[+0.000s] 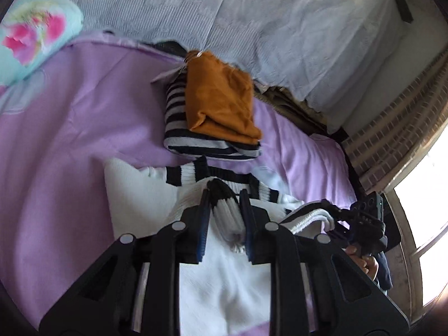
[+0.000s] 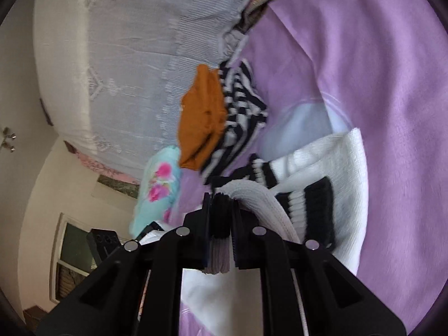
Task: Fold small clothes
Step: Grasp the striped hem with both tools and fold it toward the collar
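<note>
Both grippers' jaws pinch the white knit garment (image 1: 226, 218) by its black-striped hem.

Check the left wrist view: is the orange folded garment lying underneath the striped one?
No, the orange garment lies on top of the striped garment.

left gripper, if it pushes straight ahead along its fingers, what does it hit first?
Beyond the white knit garment it already pinches, the left gripper points at the folded stack: the striped piece under the orange one. Probably the striped edge first; depth is unclear.
</note>
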Tool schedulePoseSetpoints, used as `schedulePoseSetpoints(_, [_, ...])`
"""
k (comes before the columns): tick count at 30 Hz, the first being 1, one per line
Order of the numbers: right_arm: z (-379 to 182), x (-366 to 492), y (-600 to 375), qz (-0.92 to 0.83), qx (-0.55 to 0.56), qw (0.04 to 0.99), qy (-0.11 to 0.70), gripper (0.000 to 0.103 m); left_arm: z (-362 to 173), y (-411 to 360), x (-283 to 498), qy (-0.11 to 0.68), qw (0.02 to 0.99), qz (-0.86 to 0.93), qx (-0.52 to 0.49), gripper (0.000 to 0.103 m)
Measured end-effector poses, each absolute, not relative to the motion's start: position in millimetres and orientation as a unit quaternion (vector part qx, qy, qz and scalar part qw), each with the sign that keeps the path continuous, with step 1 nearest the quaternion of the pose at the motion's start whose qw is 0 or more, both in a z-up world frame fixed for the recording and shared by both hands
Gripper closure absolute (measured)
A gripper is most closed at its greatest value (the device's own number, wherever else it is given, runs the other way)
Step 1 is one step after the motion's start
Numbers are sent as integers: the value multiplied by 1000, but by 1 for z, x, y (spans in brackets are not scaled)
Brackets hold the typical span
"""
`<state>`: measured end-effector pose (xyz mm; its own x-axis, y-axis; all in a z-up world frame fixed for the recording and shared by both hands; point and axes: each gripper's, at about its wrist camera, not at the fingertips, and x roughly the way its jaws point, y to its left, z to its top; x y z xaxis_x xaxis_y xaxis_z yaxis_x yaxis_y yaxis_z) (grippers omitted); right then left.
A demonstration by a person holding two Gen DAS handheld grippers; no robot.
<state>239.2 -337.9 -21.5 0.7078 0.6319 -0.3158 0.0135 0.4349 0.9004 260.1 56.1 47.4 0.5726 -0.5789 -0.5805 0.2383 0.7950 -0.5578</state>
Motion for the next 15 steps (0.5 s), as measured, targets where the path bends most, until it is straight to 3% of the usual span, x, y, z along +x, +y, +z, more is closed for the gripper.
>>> schedulePoseSetpoints(3, [-57,254,-349,205,545,741,336,88,12,56,288,426,854,-194,-225,74])
schedulePoseSetpoints(7, [-42,232,-368,238,571,733,283,72,3,75,278,399,867,-164,-249,27])
schedulePoseSetpoints(8, [-33,228,-370,238,562,745,269,63,9,79,274,388,871,-168,-252,23])
schedulePoseSetpoints(10, [-14,217,-369,223,540,775,243,56,30,88,261,348,893,-157,-237,19])
schedulePoseSetpoints(15, [19,219,-336,156,384,868,275,56,42,77,246,339,902,-172,-205,16])
